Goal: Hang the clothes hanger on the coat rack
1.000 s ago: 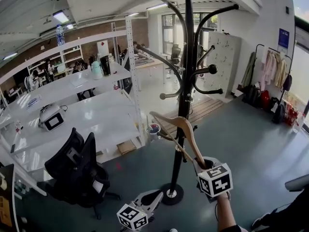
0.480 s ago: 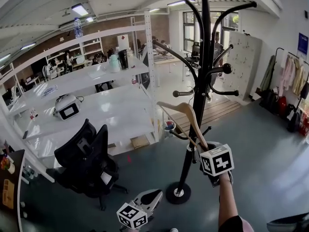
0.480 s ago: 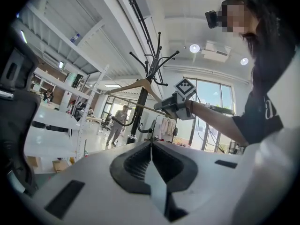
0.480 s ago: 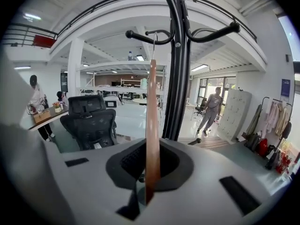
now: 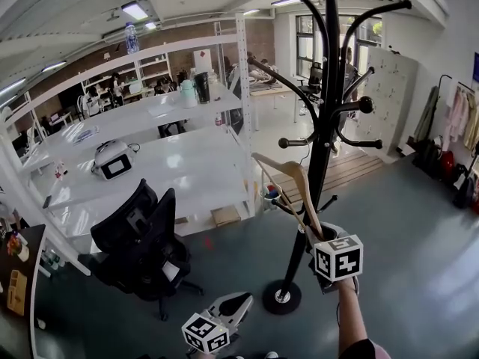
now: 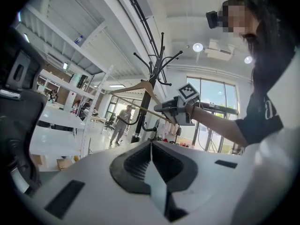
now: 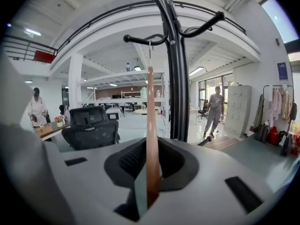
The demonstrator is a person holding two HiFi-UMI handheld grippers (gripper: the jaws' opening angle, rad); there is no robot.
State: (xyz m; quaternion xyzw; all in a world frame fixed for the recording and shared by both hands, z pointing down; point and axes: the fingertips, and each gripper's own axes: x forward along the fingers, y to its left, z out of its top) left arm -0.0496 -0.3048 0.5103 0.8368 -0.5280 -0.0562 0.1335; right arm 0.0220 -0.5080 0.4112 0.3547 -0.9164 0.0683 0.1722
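Head view cuts off the top of the coat rack, and the hook of the clothes hanger is too thin to spot there. Right gripper view puts it up by a rack arm, but I can't tell if they touch. Right tongs are opening with the hanger's wooden arm between them. Left tongs are closed on nothing.

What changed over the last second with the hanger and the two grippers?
The right gripper brought the wooden hanger in closer to the coat rack pole, and its hook now appears to sit over a lower rack arm. Its jaws are opening, with the hanger still between them. The head view shifted too, so the rack sits further right. Unchanged: the left gripper is low, shut and empty.
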